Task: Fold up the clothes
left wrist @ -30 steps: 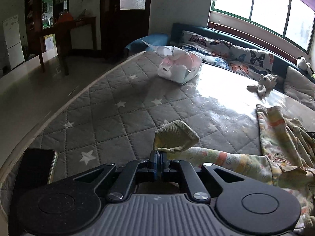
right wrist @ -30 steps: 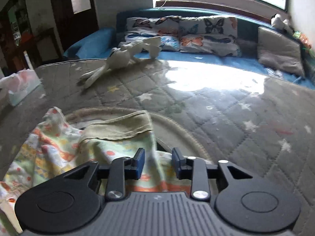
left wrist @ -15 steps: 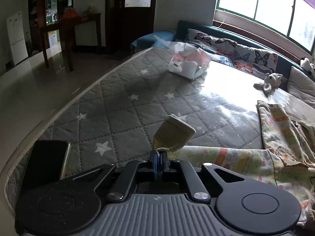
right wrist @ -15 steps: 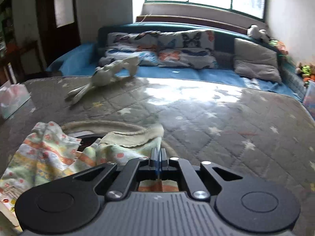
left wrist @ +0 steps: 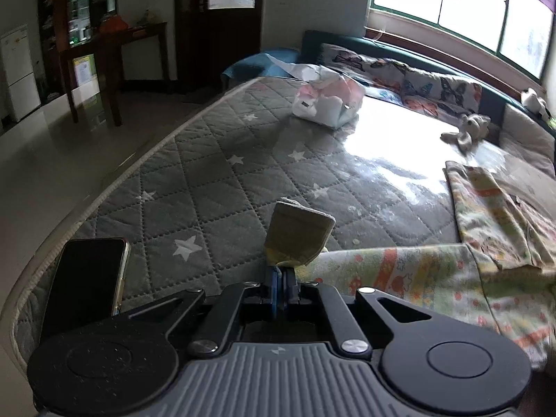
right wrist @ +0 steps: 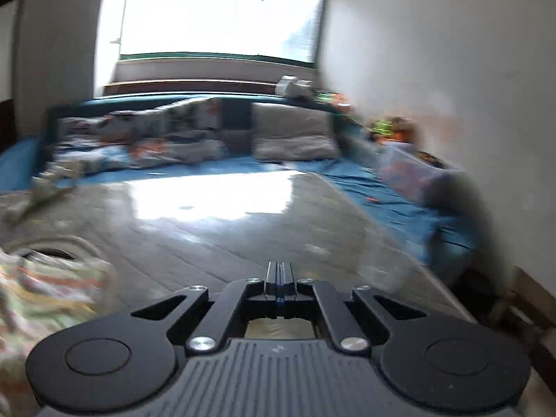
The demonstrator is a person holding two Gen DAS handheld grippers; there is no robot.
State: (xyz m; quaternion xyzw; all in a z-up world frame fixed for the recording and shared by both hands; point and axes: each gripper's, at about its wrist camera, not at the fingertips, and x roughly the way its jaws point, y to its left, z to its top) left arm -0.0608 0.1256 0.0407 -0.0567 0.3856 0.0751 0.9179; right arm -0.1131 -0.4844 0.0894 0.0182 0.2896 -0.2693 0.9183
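We see the left gripper (left wrist: pixel 280 272) with fingers pinching the olive cuff (left wrist: pixel 295 232) of a printed garment (left wrist: pixel 417 274); the cuff stands up off the quilted mattress (left wrist: pixel 215 180), the sleeve trailing right to the garment body spread at the right side of the left wrist view. A phone (left wrist: pixel 87 278) lies flat just left of the gripper, near the mattress's piped near-left edge, floor (left wrist: pixel 52 160) beyond that edge bare and wide. Open quilt ahead up to a white bag (left wrist: pixel 326 102), well apart from the cuff; a plush toy (left wrist: pixel 467 130) sits far right near the butterfly pillows (left wrist: pixel 417 83). Right gripper (right wrist: pixel 279 276): fingers pressed together; we cannot tell from the blurred right wrist view whether any cloth is caught between them. The garment (right wrist: pixel 45 285) shows there low left, smeared, apart from the tips. Ahead of the right gripper is bare mattress (right wrist: pixel 226 236), its right edge dropping to a blue sheet (right wrist: pixel 389 205), with a clear bin (right wrist: pixel 413 170) against the wall (right wrist: pixel 434 69). Grey pillow (right wrist: pixel 292 135) at the back.
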